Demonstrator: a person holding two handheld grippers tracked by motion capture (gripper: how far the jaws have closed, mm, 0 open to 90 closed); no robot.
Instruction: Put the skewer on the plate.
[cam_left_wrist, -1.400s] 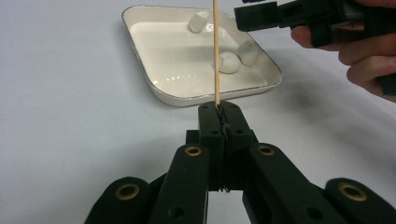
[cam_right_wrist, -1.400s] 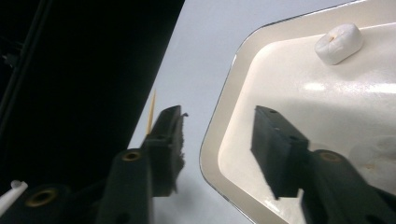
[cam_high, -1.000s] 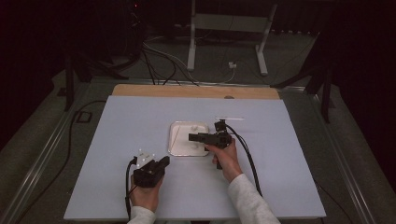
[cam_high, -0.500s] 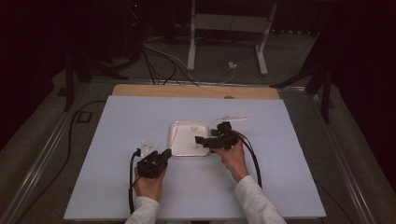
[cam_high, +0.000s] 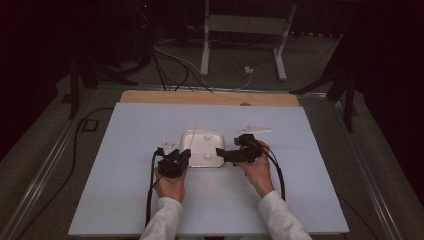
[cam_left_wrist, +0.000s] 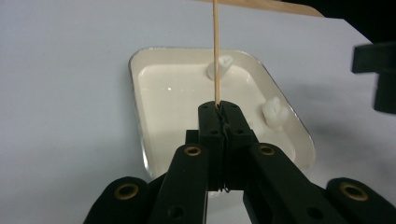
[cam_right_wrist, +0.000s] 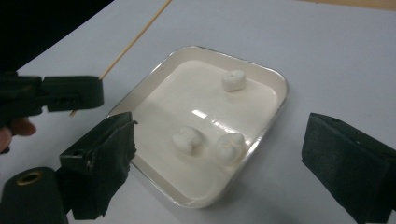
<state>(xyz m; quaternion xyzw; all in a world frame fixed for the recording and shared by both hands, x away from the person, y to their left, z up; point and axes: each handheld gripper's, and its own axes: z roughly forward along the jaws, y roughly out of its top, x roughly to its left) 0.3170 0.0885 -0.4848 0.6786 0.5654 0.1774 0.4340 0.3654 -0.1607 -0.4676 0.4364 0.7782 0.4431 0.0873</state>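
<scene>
A shallow white tray lies mid-table with three marshmallows in it. My left gripper is shut on a thin wooden skewer, which points away over the tray toward a marshmallow. In the high view the left gripper sits at the tray's near left corner. My right gripper stands wide open over the tray's near edge, nothing between its pads. From above, the right gripper is at the tray's right side.
Small clear plastic pieces lie left of the tray and behind the right hand. A wooden strip borders the table's far edge. Cables and a metal stand sit on the dark floor beyond.
The left gripper has moved forward and right, from near the front edge up to the tray's corner, carrying the skewer. The right gripper has shifted only slightly.
</scene>
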